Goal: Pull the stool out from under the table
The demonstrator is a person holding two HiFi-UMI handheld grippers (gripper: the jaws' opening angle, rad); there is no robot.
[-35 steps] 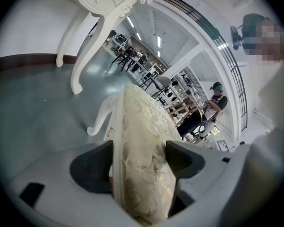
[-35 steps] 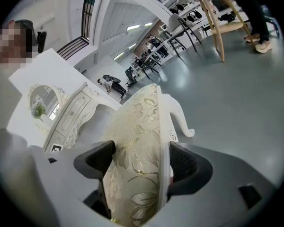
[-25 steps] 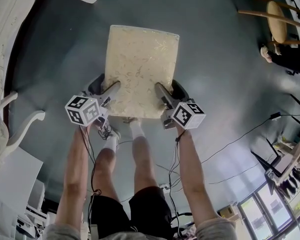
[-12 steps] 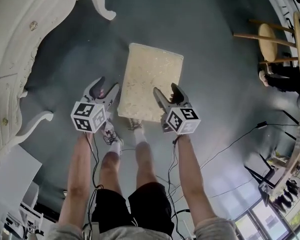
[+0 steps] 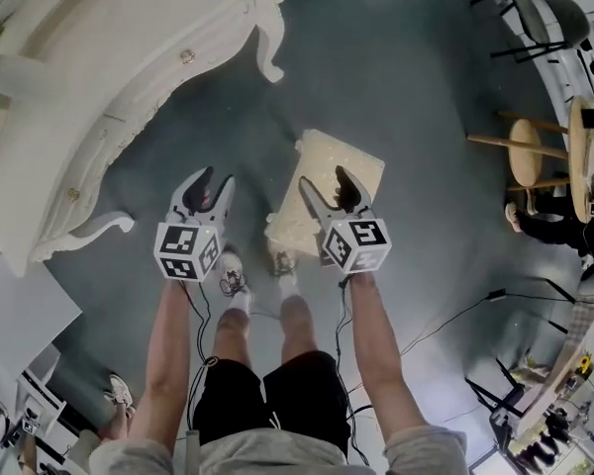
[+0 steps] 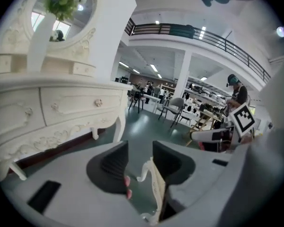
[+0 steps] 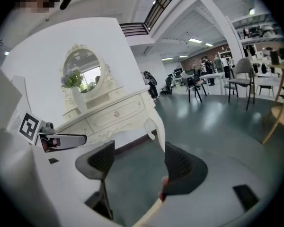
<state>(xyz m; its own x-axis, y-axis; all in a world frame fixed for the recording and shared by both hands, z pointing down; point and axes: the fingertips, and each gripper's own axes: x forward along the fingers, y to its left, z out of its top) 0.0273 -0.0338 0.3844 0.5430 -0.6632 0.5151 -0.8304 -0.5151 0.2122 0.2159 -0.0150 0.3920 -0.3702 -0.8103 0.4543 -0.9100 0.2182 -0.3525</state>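
The stool, a cream cushioned seat on carved white legs, stands on the dark floor just in front of my feet, out from under the white dressing table. Both grippers hover above it and touch nothing. My left gripper is over the floor left of the seat; its jaws are closing with nothing between the pads, and a carved stool leg shows far below the gap. My right gripper hangs over the seat's left part, jaws open and empty, with the stool's edge below them.
The dressing table with its oval mirror fills the left. Wooden round stools and a black chair stand at the right. Cables run over the floor near my feet. Another person's shoe is at lower left.
Both grippers have come off the stool's sides and lifted. The stool now looks smaller and farther below, and more of the dressing table shows. The left jaws have narrowed.
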